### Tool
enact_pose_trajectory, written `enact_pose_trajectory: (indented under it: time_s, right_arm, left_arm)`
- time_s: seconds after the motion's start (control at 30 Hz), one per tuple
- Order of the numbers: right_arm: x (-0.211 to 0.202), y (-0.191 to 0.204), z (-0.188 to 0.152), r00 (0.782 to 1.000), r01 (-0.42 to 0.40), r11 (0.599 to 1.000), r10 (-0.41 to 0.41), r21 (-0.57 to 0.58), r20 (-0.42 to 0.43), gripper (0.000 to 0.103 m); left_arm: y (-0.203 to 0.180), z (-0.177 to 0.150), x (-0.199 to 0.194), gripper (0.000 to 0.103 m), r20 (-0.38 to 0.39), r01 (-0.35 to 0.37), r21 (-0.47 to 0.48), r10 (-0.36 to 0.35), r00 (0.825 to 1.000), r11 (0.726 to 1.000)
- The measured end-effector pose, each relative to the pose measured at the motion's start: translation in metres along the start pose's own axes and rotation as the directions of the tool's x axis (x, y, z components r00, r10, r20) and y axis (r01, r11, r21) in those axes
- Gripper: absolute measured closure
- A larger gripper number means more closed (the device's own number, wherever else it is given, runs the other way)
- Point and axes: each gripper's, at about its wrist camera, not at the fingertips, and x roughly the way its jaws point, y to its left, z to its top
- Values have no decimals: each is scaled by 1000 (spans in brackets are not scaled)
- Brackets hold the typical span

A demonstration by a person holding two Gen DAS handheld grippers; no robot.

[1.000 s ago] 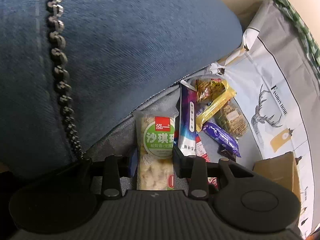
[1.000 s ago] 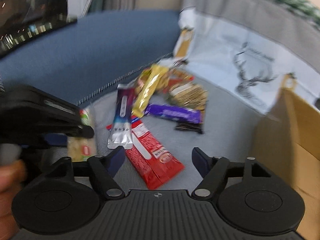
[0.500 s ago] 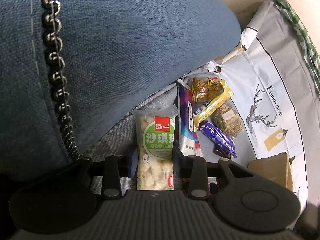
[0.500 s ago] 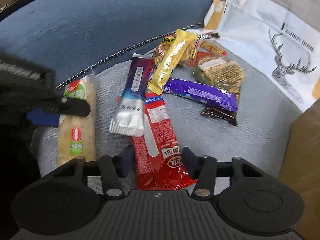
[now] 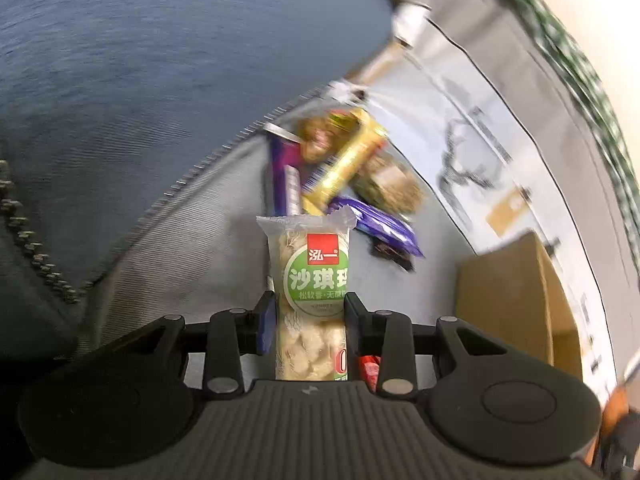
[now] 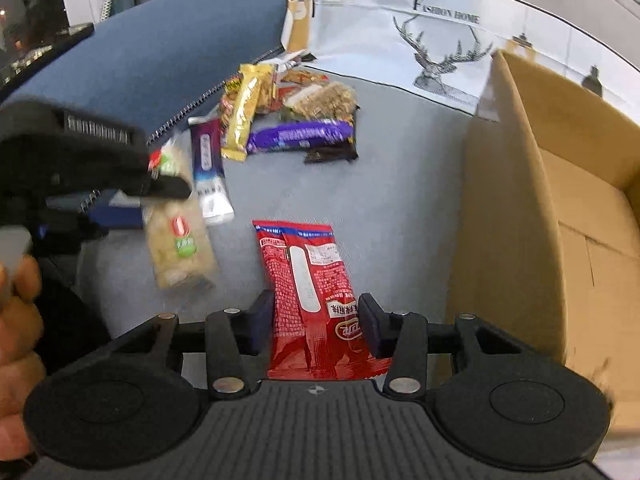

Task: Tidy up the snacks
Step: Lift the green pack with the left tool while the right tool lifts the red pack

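My left gripper [image 5: 310, 312] is shut on a clear pack of puffed-rice cake with a green label [image 5: 314, 292] and holds it above the grey seat; the pack also shows in the right wrist view [image 6: 180, 236]. My right gripper [image 6: 316, 320] is shut on a red snack packet [image 6: 310, 292] and holds it lifted. Several snacks lie in a pile behind: a purple-and-white stick [image 6: 208, 176], a gold bar [image 6: 244, 116], a purple bar [image 6: 300, 138] and a clear pack of oat cakes [image 6: 324, 100].
An open cardboard box [image 6: 500, 208] stands on the right, and its wall shows in the left wrist view [image 5: 504, 296]. A blue cushion [image 6: 160, 48] rises at the left. A white deer-print cloth [image 6: 440, 32] hangs at the back. The left gripper's body [image 6: 72, 160] is at the left.
Both grippers have risen off the seat with their packs. The right gripper closed on the red packet and pulled it clear of the pile, towards the box.
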Motion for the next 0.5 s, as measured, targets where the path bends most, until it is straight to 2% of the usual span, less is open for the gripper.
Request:
enact_pose_trajectory:
  time_s: [0.1, 0.17, 0.23, 0.37, 0.43, 0.5]
  right_arm:
    - [7, -2, -9, 1000, -7, 999, 7, 39, -11, 55]
    - [10, -1, -14, 1000, -14, 999, 15, 29, -9, 54]
    - [11, -3, -19, 999, -38, 999, 38, 11, -5, 51]
    - [9, 0, -18, 999, -51, 998, 52, -31, 13, 48]
    - [9, -1, -15, 998, -61, 998, 61, -18, 11, 43]
    - [11, -2, -15, 998, -62, 998, 62, -14, 6, 40]
  left_arm:
    - [-4, 0, 6, 63, -85, 28, 22, -26, 996, 999]
    - [-9, 6, 13, 63, -149, 17, 52, -9, 989, 999]
    - [-18, 10, 17, 64, -183, 5, 126, 19, 983, 992]
    - [-34, 8, 14, 65, -214, 75, 275, -15, 977, 959]
    - [-32, -4, 16, 65, -202, 74, 306, -11, 979, 949]
    - [-30, -9, 13, 65, -182, 73, 298, -19, 983, 952]
